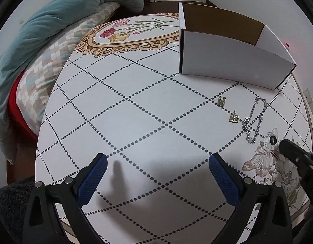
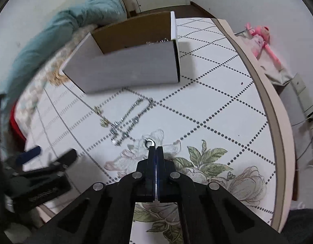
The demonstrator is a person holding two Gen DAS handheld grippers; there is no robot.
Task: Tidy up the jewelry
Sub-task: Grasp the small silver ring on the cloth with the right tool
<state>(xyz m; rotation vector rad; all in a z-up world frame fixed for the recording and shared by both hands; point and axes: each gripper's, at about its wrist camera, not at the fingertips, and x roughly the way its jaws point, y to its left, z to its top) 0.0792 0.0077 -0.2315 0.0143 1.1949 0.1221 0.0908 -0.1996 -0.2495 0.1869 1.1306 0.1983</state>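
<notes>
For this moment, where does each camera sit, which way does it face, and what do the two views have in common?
Left wrist: sits on the left tongs, looking steeply down across the table toward the box; its own open blue-padded fingers show, and the right tongs' tip at the right edge.
Right wrist: sits on the right tongs, shut, tip at the ring; the left tongs appear blurred at lower left.
Shared: box, bracelet, two earrings, ring, teal bedding.
</notes>
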